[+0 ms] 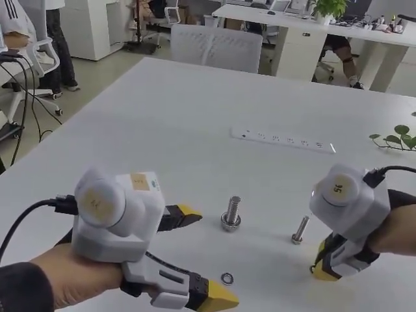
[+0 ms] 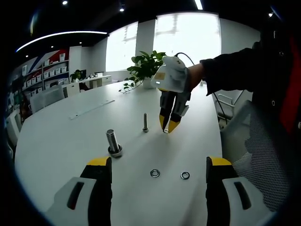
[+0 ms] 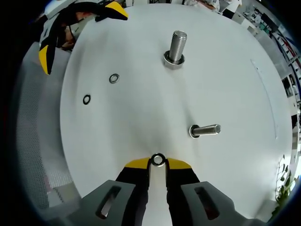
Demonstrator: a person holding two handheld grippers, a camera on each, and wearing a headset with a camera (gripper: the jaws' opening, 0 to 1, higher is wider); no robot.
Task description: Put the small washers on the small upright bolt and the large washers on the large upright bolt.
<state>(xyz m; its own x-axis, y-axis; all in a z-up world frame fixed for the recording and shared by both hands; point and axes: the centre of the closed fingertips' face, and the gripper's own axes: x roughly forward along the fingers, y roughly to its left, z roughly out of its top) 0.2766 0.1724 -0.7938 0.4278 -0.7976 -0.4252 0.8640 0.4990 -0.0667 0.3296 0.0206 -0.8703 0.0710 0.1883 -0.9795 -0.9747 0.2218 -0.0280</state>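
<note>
The large upright bolt [image 1: 231,213] [image 2: 113,142] [image 3: 175,47] and the thin small upright bolt [image 1: 299,230] [image 2: 145,122] [image 3: 204,130] stand on the white table [image 1: 162,130]. My right gripper [image 3: 158,163] [image 1: 323,268] [image 2: 167,127] is down at the table beside the small bolt, shut on a washer [image 3: 158,155]. Two loose washers [image 2: 154,173] [image 2: 185,175] [image 3: 114,78] [image 3: 86,99] lie flat in front of my left gripper [image 2: 159,162] [image 1: 205,255] [image 3: 80,21], which is open and holds nothing. In the head view one washer [image 1: 227,279] lies between its fingertips.
A white power strip [image 1: 283,140] lies further back on the table, and plant leaves [image 1: 398,138] reach in at the right edge. A white chair [image 1: 208,47] stands at the far side. Office desks and people are behind it.
</note>
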